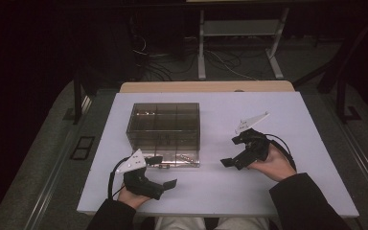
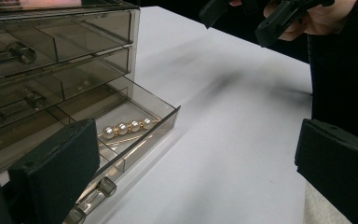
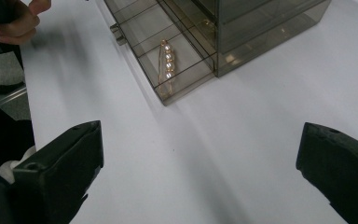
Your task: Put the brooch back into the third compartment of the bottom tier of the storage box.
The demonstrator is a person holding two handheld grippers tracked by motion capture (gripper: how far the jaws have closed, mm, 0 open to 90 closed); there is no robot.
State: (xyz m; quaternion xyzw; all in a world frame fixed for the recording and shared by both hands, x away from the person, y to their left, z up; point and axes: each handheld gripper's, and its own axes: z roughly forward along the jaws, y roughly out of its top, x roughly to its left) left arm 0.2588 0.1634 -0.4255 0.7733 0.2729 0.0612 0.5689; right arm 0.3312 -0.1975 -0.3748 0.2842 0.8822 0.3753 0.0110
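left gripper [image 1: 165, 171] open; right gripper [image 1: 230, 151] open; pearl pin [image 2: 127, 127] in pulled-out drawer [image 2: 161, 122]

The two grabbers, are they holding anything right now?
No. The left gripper and the right gripper are both open and hold nothing. The pearl clip lies in the box's open bottom drawer.

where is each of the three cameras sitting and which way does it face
High view: above the person's side, looking forward and down on the white table; both forearms, the left gripper and the right gripper show.
Left gripper view: rides the left gripper, facing the smoky drawer box and its open bottom drawer; own black jaws apart, the other hand beyond.
Right gripper view: rides the right gripper, facing the same drawer from its other side; own jaws apart.
Both gripper views share the pearl hair clip lying in the open drawer.
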